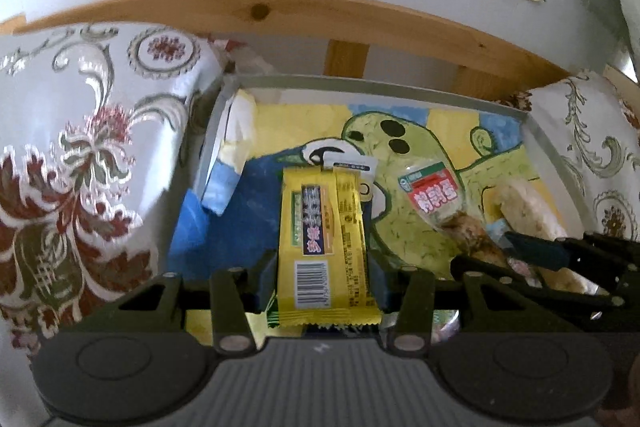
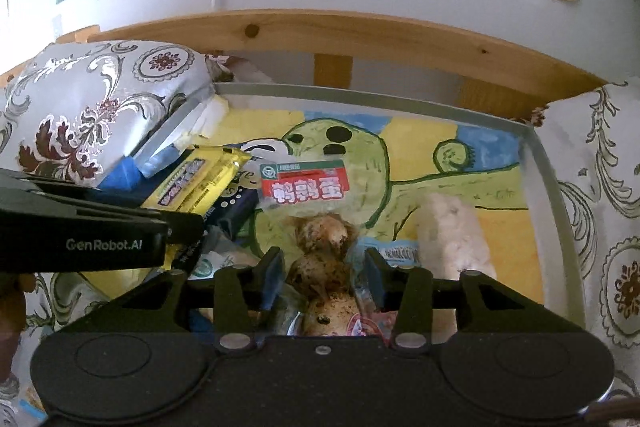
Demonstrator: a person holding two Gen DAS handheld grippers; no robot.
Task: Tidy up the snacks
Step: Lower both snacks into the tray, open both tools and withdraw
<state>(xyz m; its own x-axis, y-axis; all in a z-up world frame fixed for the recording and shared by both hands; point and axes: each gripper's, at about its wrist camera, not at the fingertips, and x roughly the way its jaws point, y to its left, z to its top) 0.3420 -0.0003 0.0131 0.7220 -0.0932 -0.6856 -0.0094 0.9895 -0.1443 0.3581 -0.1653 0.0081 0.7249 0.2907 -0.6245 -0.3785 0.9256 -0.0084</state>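
Yellow snack bar [image 1: 326, 239] sits lengthwise between the left gripper [image 1: 324, 269] jaws, pads pressing its sides, held over the near-left part of the tray [image 1: 360, 83], nose pointing at the far rim. Quail egg pack [image 2: 320, 255] lies in the right gripper [image 2: 325, 273]; those jaws stand partly apart with a visible gap on each side, so the pack looks released or barely touched, resting on the tray floor near the near edge, middle. Rice cracker pack [image 2: 452, 239] lies just beside it toward the right wall.

Judgement: placing step. Lower the bar flat beside the egg pack, parallel to the left wall, and only then let go. Keep the two grippers apart; in the right wrist view the left one already crowds the tray's left side. Patterned cushion [image 1: 80, 155] overhangs the left rim and could snag.
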